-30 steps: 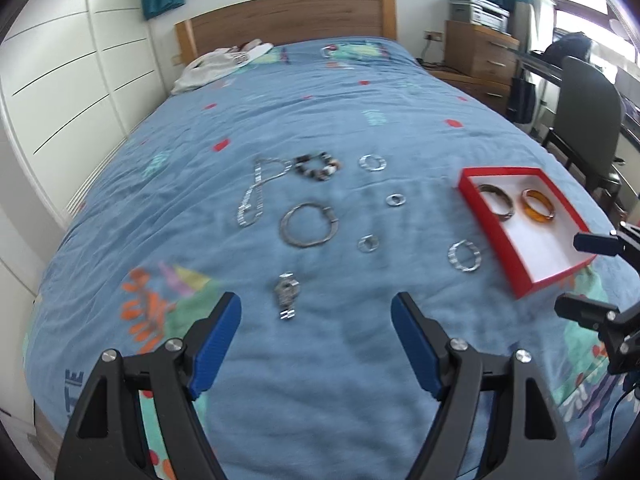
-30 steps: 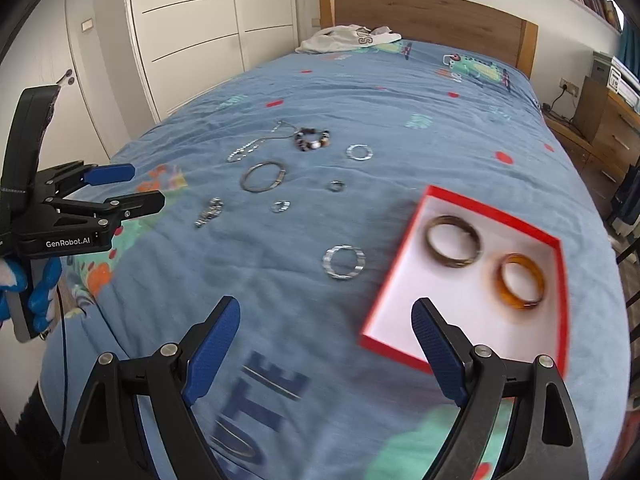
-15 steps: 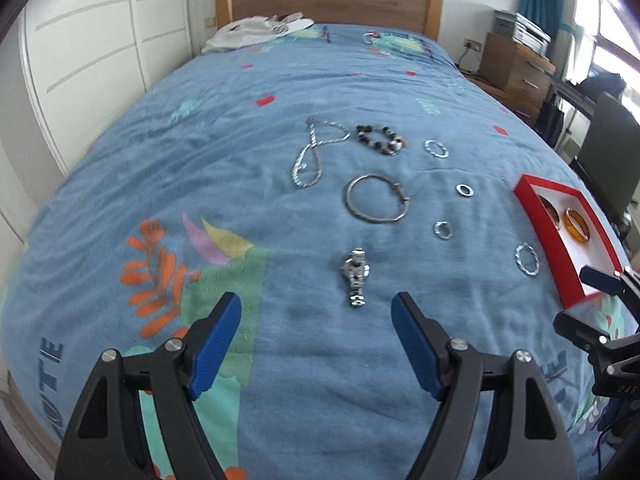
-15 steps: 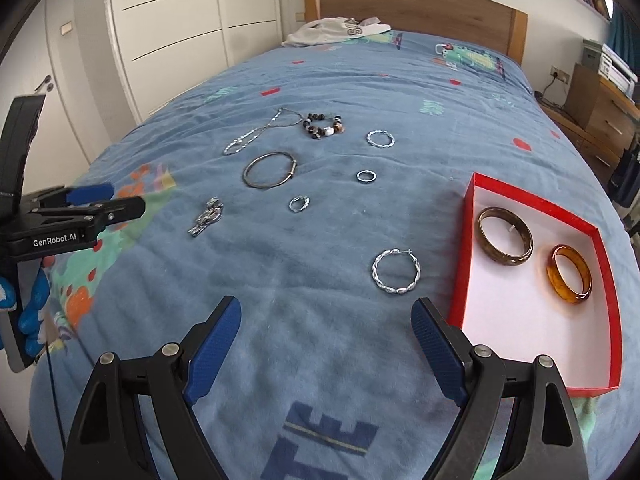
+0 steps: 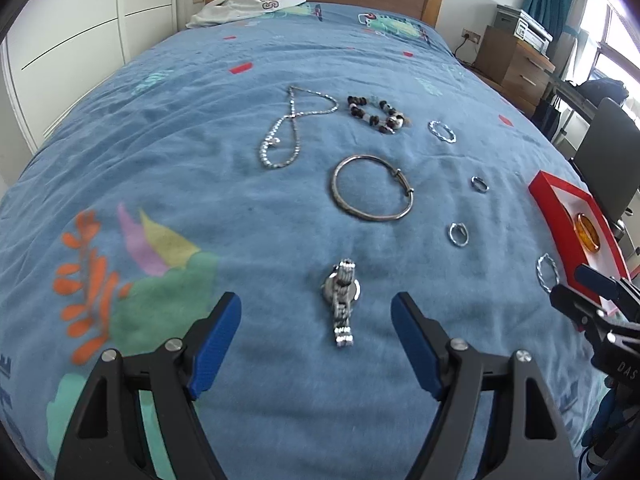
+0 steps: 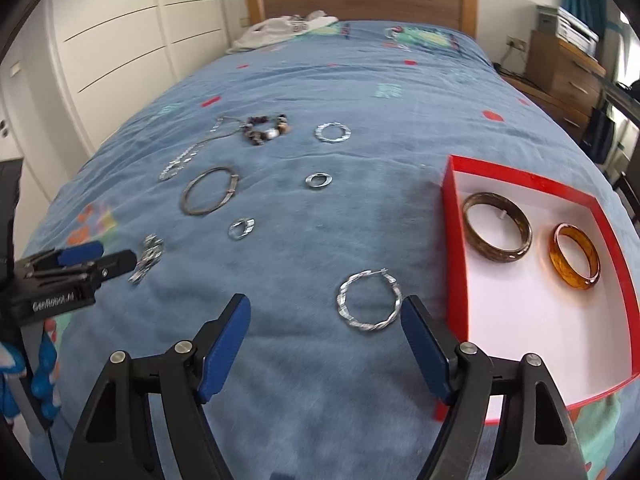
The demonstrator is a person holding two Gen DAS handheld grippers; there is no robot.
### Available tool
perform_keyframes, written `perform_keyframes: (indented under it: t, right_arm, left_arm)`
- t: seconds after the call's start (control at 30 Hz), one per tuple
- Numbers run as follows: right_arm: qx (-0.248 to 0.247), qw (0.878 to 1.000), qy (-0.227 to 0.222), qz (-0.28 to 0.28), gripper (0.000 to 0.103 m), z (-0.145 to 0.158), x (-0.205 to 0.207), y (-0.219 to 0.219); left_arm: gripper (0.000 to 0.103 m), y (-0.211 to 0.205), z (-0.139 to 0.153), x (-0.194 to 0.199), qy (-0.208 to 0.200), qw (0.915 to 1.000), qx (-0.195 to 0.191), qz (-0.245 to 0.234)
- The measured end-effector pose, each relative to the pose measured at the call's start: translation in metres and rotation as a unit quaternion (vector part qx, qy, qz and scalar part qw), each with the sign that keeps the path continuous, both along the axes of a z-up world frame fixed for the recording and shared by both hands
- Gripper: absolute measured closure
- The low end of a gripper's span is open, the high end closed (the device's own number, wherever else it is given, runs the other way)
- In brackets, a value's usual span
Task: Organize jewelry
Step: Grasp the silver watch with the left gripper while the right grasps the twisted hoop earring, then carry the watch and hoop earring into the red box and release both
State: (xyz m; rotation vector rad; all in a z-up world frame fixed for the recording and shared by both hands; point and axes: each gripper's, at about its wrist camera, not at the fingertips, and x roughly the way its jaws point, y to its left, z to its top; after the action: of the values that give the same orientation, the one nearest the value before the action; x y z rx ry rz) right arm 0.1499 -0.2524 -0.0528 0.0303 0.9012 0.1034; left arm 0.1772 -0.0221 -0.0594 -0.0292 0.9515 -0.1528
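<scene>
Two bangles already sit in the red box (image 6: 454, 216). My right gripper (image 6: 325, 334), jaws apart and empty, faces the twisted hoop (image 6: 369, 301) beside it; my left gripper (image 5: 316, 336), likewise apart, lines up along the watch (image 5: 341, 305).

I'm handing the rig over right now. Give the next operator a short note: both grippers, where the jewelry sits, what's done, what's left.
Left gripper: open, empty, lined up on the silver watch.
Right gripper: open, empty, beside the twisted hoop.
Done: brown bangle and amber bangle lie in the red box.
Left on the bedspread: watch, twisted hoop, silver bangle, chain necklace, beaded bracelet, three small rings or hoops.
</scene>
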Motion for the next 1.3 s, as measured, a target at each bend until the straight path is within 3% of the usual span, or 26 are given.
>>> perform_keyframes:
  t: [0.53,0.7,0.87,1.3]
  right_arm:
    - [-0.023,0.998,0.051,0.004,0.039,-0.016,0.037,-0.006]
    - [-0.030,0.997,0.068,0.013,0.063,-0.021,0.039,-0.006]
    - [-0.025,0.997,0.065,0.025,0.063,-0.022,0.029,-0.001]
    - [0.022,0.998,0.027,0.052,0.063,0.002,-0.007,0.011]
  left_arm:
    - [0.028,-0.008,-0.025,0.016,0.004,0.9999,0.013,0.005]
    - [0.043,-0.006,-0.026,0.015,0.000,0.9998,0.015,0.013]
    - [0.081,-0.001,-0.024,0.015,0.000,0.9999,0.007,0.009]
    - [0.081,0.006,0.009,-0.008,-0.011,0.9999,-0.005,0.008]
